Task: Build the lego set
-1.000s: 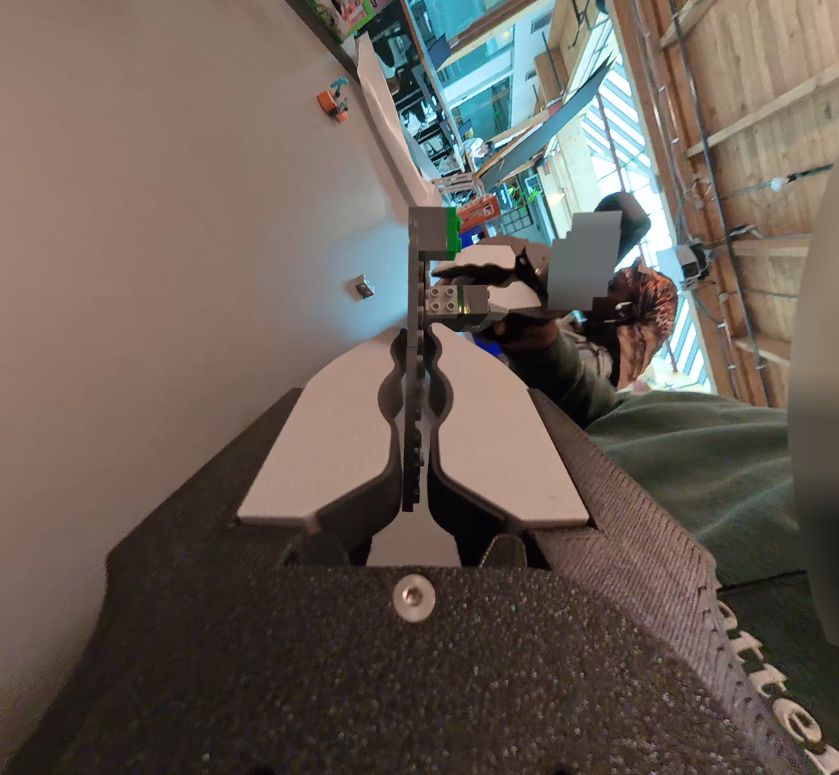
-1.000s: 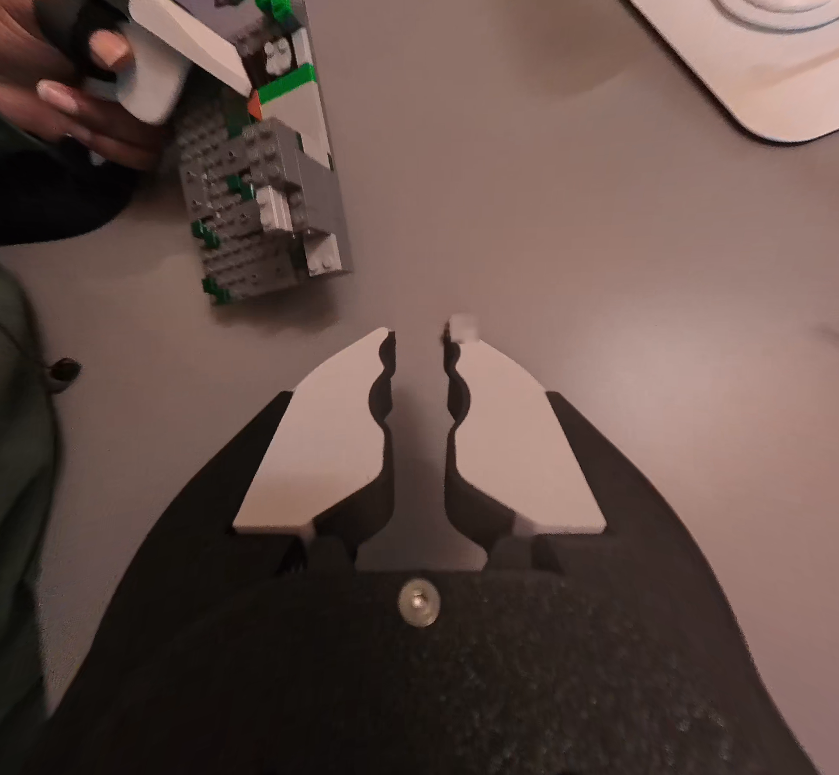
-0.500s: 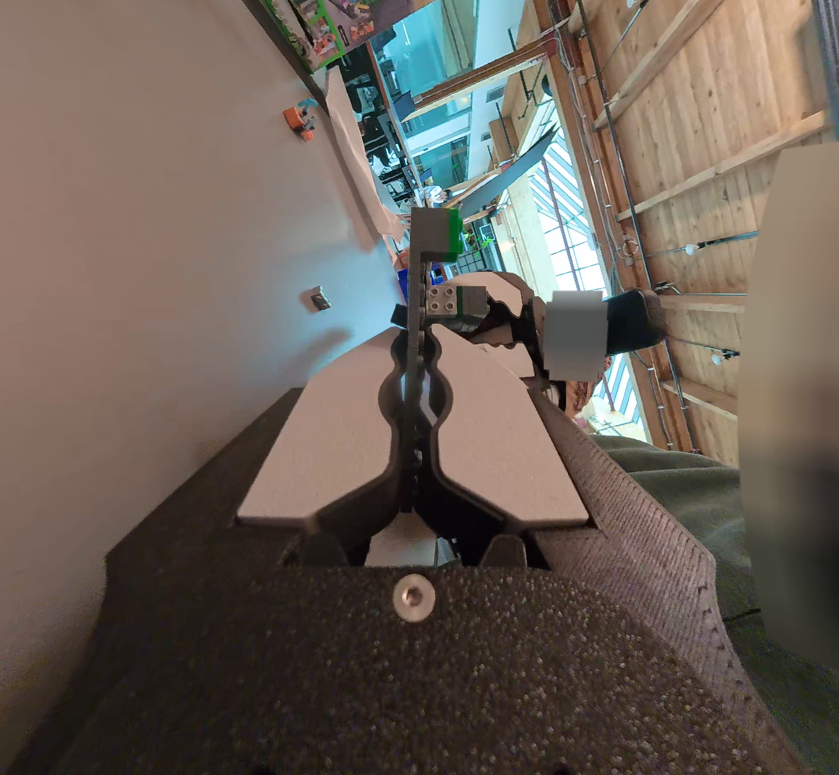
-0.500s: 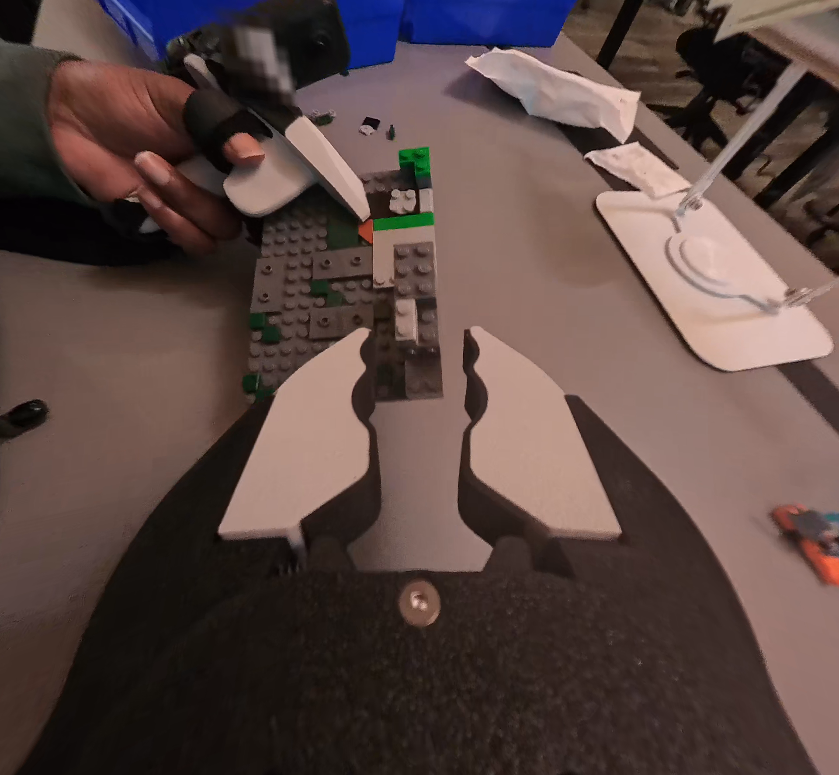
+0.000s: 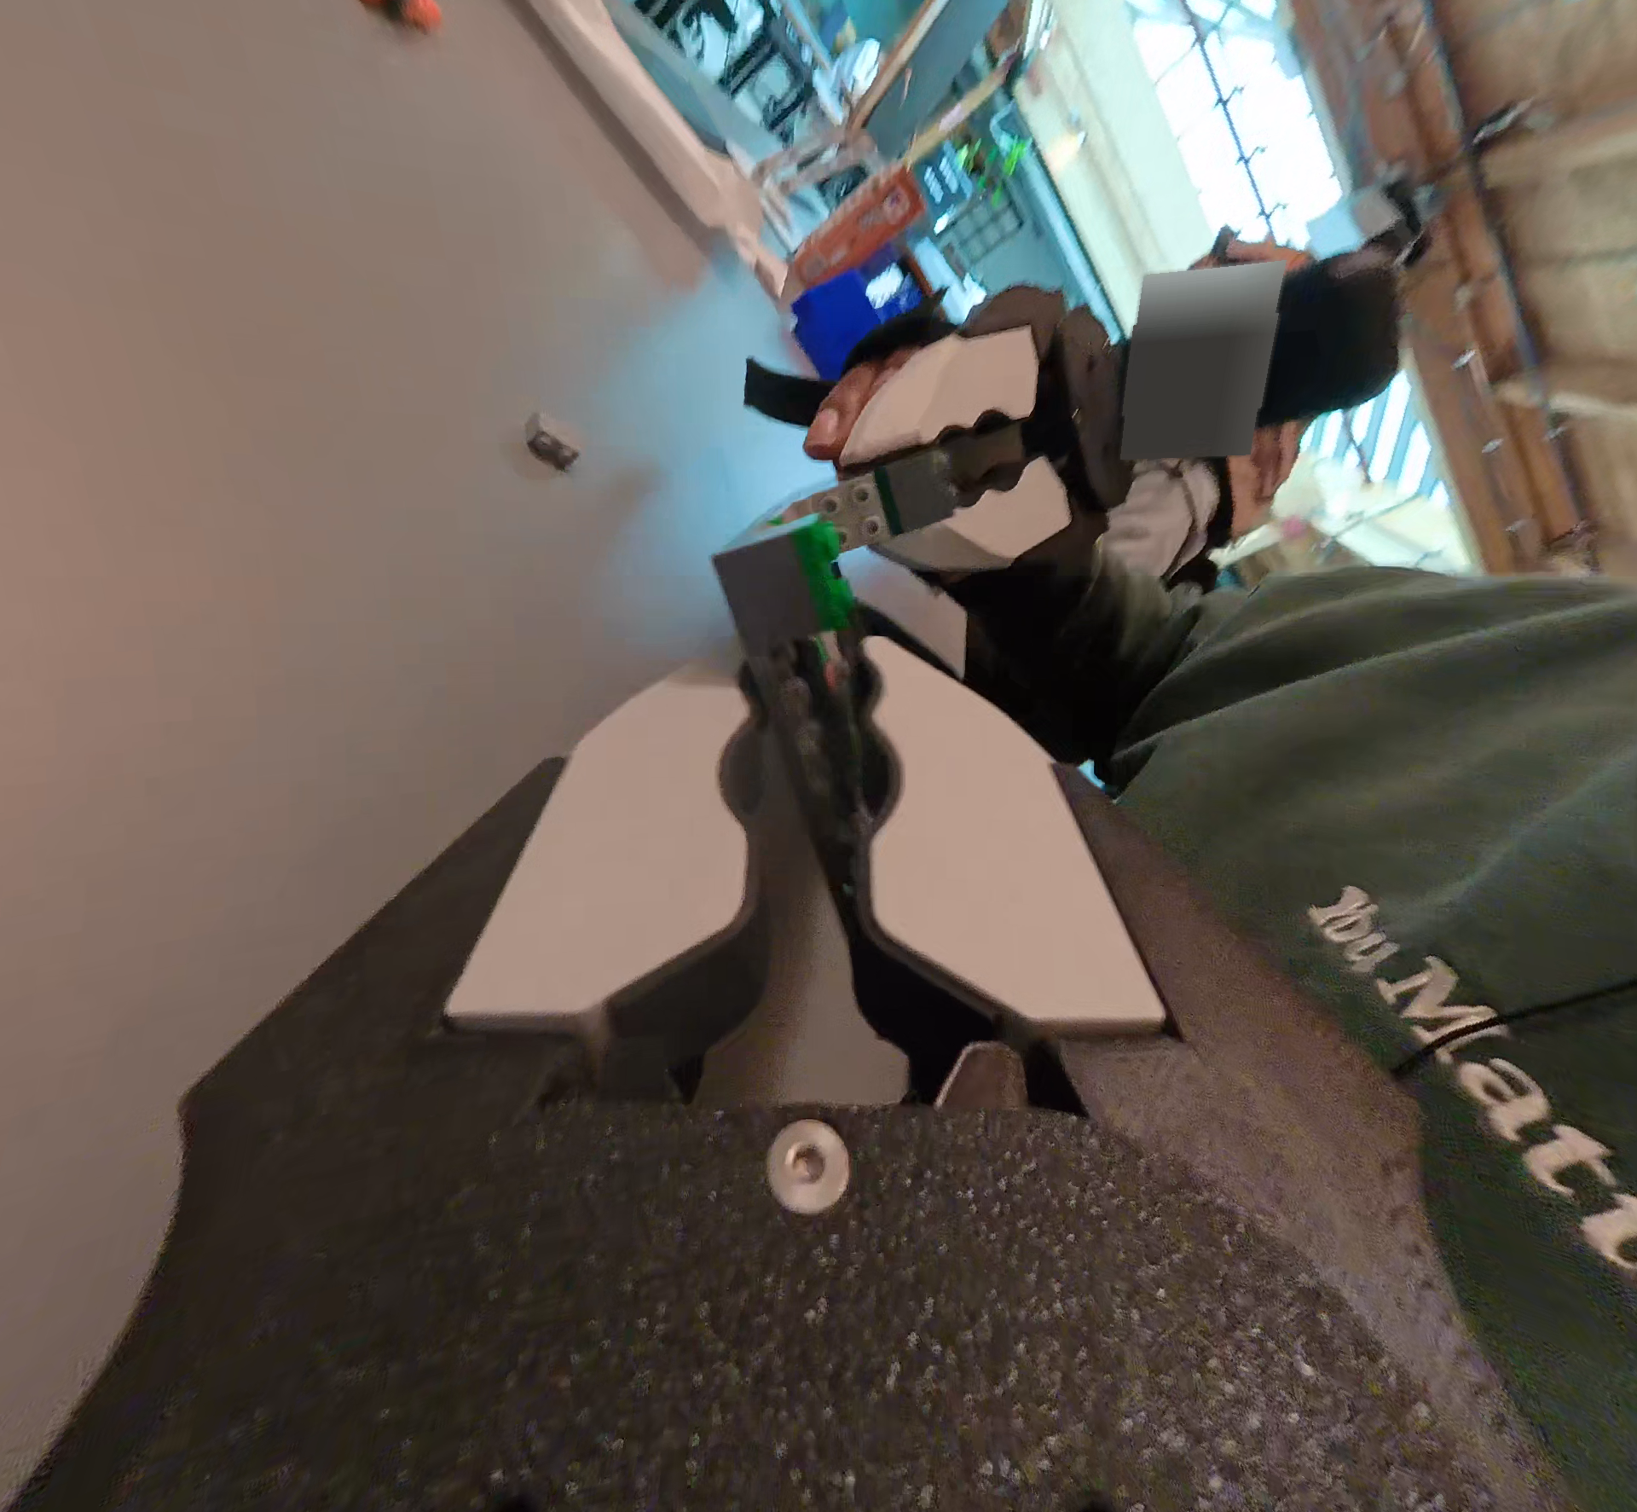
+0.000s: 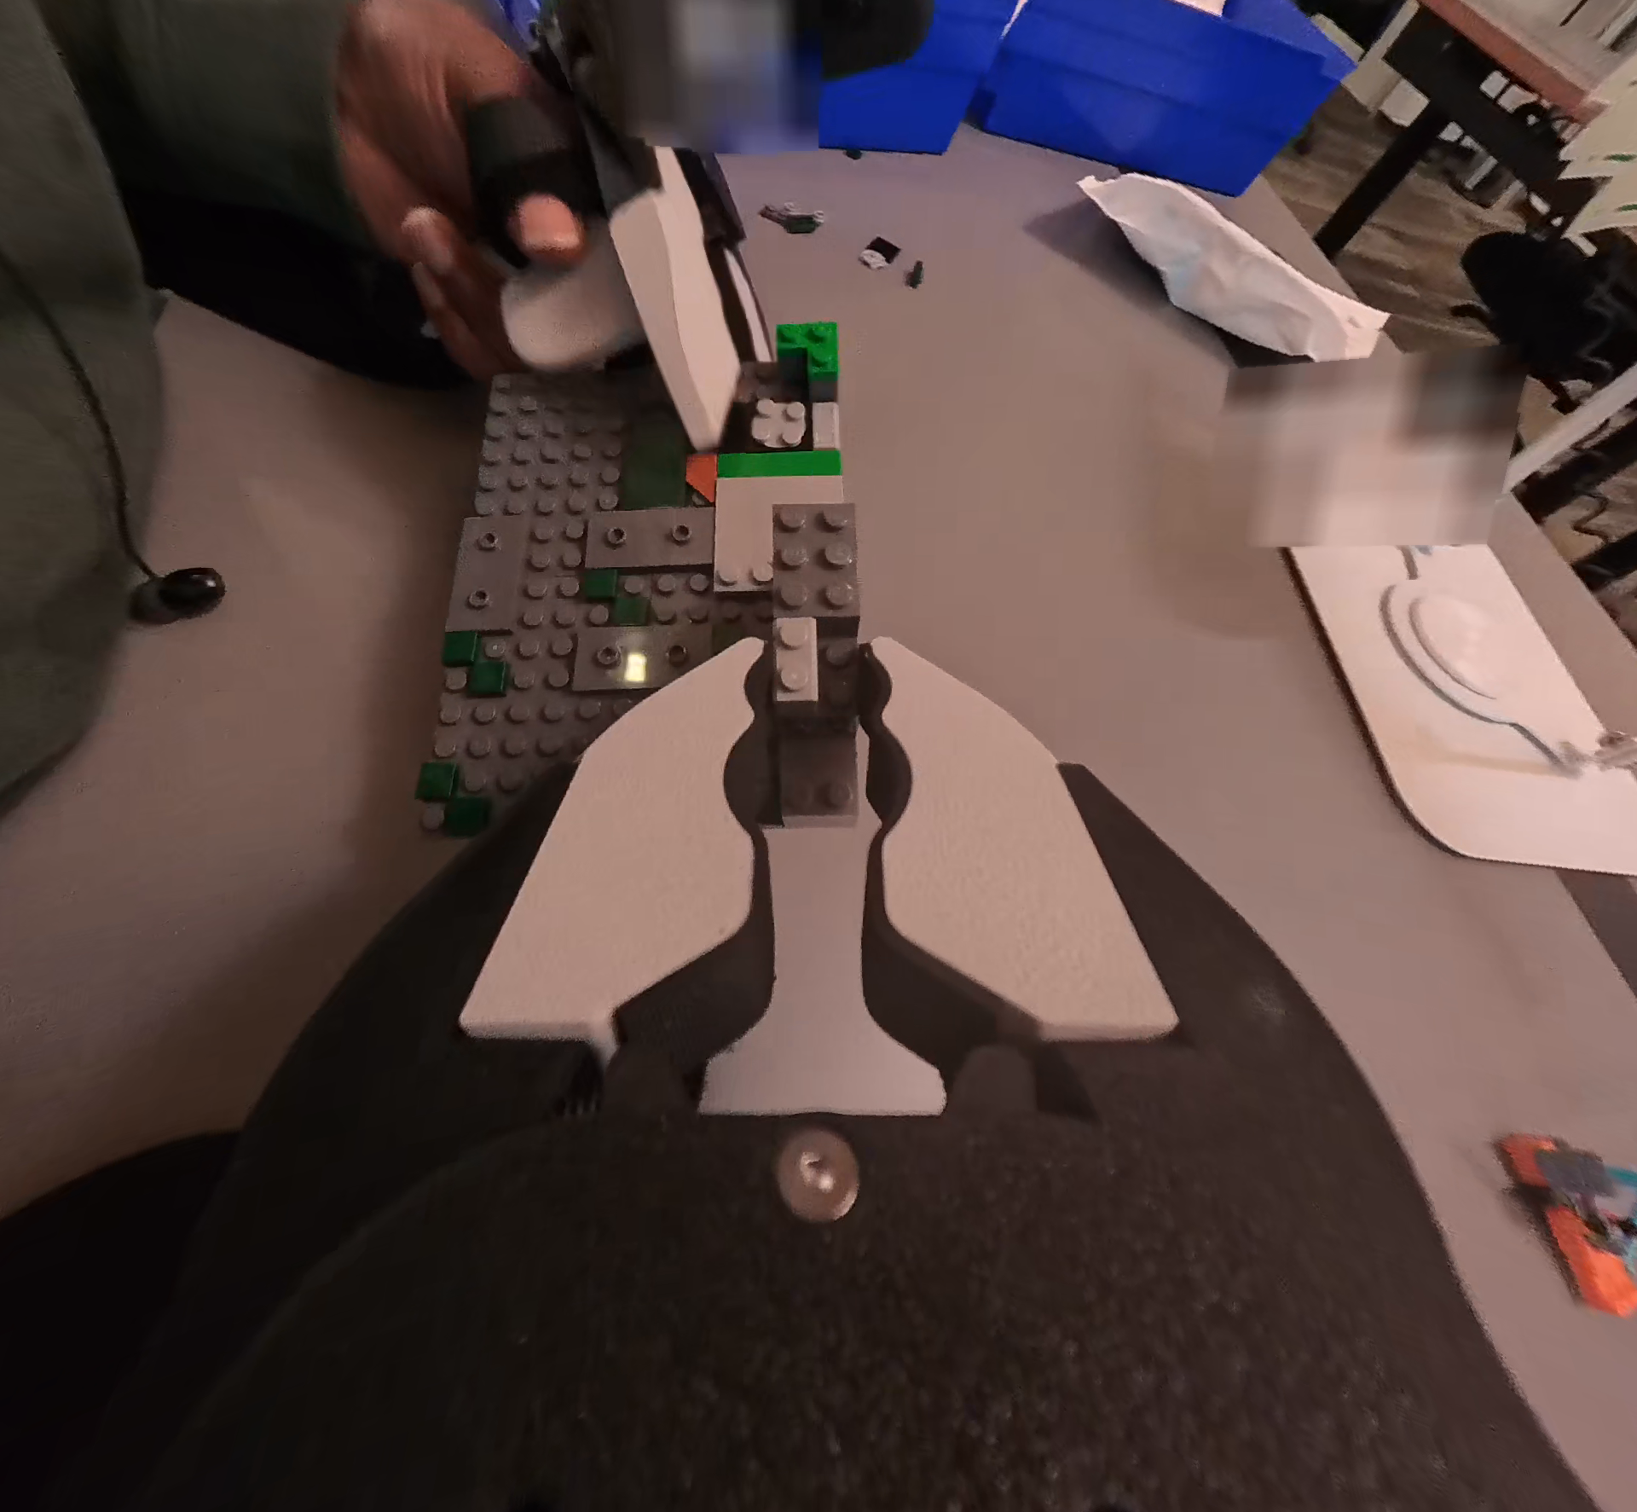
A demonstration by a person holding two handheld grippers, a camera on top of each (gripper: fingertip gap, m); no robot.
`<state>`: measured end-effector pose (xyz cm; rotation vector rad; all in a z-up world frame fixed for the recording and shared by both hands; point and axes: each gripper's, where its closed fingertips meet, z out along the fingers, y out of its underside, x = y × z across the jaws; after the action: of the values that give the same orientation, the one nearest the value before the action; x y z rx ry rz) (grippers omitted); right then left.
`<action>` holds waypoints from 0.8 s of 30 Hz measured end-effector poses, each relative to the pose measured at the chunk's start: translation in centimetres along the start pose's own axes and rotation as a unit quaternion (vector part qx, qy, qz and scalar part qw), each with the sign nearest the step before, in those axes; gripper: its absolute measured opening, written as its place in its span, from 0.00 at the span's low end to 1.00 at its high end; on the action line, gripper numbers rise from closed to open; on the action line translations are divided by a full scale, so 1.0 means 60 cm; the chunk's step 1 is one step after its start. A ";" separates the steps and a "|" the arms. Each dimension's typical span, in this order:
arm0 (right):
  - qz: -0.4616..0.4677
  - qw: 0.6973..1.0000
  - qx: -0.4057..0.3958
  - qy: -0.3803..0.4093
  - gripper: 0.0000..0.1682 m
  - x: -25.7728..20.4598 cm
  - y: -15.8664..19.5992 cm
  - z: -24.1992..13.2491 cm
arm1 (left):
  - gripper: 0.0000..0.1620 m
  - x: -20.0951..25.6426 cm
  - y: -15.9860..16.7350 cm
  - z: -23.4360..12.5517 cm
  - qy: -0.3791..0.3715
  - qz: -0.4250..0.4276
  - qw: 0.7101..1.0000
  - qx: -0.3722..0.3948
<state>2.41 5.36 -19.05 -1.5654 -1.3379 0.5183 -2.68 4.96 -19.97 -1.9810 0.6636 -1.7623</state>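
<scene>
Nearest, the right tongs [image 6: 815, 663] are narrowed onto a raised strip of grey bricks at the near edge of the lego build [image 6: 567, 583], a dark grey studded baseplate with green, white and orange pieces. It sits on or just above the grey desk [image 6: 1019, 424]; which one is unclear.

At the build's far end, the left tongs [image 5: 802, 663] are closed on the plate's thin edge, and the plate sits slanted between their fingers. A hand [image 6: 425, 167] holds them.

Beyond lie small loose pieces [image 6: 877, 256], a crumpled white bag [image 6: 1222, 273] and blue bins [image 6: 1134, 78].

Risks, as a judgement: with both ends gripped, any twist or pull apart could pop the brick strip off. The slanted plate could also slip from the left tongs and drop, shedding pieces.
</scene>
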 end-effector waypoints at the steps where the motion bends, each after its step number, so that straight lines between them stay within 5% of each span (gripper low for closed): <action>1: -0.001 1.000 0.002 -0.004 0.10 -0.003 0.000 0.001 | 0.07 -0.003 0.006 0.004 -0.007 0.004 1.000 -0.012; 8: 0.085 0.995 -0.042 -0.019 0.22 0.024 0.040 -0.003 | 0.04 -0.045 0.003 -0.003 -0.039 -0.061 0.997 0.010; 13: 0.136 0.975 -0.164 0.071 0.17 0.094 0.126 -0.001 | 0.04 -0.073 -0.010 -0.014 -0.055 -0.108 0.992 0.039; 20: 0.101 0.963 -0.236 0.079 0.16 0.085 0.169 0.040 | 0.07 -0.092 -0.019 -0.017 -0.058 -0.143 0.987 0.049; 24: 0.111 0.964 -0.236 0.054 0.07 0.084 0.174 0.044 | 0.14 -0.092 -0.023 -0.022 -0.066 -0.132 0.988 0.049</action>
<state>7.03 11.84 -27.87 -2.1198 -1.2662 0.2495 -4.39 9.36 -23.44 -2.1733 0.2748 -1.7515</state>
